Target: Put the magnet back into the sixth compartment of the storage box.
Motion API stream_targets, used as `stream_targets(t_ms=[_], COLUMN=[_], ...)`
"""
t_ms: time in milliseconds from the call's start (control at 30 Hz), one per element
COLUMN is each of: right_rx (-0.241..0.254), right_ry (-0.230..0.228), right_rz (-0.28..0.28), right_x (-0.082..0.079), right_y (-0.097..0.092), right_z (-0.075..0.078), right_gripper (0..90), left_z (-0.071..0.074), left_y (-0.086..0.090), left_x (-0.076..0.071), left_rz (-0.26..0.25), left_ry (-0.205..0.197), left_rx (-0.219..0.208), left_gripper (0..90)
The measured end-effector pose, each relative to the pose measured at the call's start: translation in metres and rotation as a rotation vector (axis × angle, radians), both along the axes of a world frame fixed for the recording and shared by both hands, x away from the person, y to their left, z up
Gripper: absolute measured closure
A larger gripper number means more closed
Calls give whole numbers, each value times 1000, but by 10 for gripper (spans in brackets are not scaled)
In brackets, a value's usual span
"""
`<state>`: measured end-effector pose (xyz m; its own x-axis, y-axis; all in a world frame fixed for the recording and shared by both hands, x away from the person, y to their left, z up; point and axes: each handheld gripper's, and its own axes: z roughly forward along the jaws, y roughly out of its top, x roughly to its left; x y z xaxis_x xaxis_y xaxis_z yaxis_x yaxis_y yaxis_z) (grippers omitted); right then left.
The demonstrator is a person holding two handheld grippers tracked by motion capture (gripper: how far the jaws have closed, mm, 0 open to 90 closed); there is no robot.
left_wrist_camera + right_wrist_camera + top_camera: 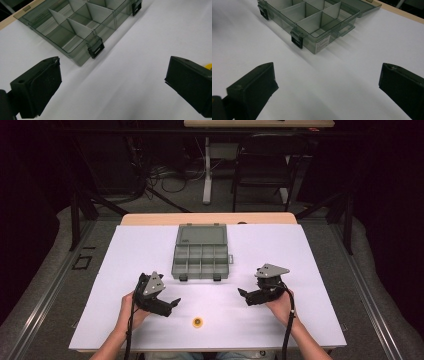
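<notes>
A smoky grey compartment box (200, 257) lies open in the middle of the white table, its lid (202, 234) folded flat behind it and its several compartments bare. A small yellow ring (198, 322) sits near the front edge, between my hands. My left gripper (172, 304) hovers just left of the ring, open, its jaws aimed to the right. My right gripper (245, 296) stands open at the right, aimed left. The box (75, 25) with its black latch (95, 49) lies ahead of the left gripper (110, 85). The box (312, 20) lies beyond the open right gripper (327, 87).
The white table top (125, 250) ends in a wooden strip at the back. Beyond it stand a dark chair (265, 165), a white table leg (207, 170) and floor cables. A sliver of yellow (208, 65) peeks past the left gripper's right jaw.
</notes>
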<state>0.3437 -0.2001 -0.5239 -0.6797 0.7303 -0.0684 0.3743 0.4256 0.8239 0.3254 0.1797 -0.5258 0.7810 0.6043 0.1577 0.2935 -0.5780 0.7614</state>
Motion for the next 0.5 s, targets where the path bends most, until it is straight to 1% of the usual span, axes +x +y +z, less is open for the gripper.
stream_targets(t_ms=[100, 333, 500], right_rx=[-3, 9, 6], right_ry=[0, -1, -3], right_rz=[2, 2, 12], right_x=[0, 0, -2], right_y=[0, -2, -3], right_z=[0, 1, 1], right_gripper=[5, 5, 5], left_z=[2, 6, 7], left_y=[-2, -12, -19], left_x=[-3, -8, -12], left_rz=[-13, -49, -79], left_ry=[-1, -3, -1], left_rx=[-2, 27, 31], left_gripper=[2, 2, 2])
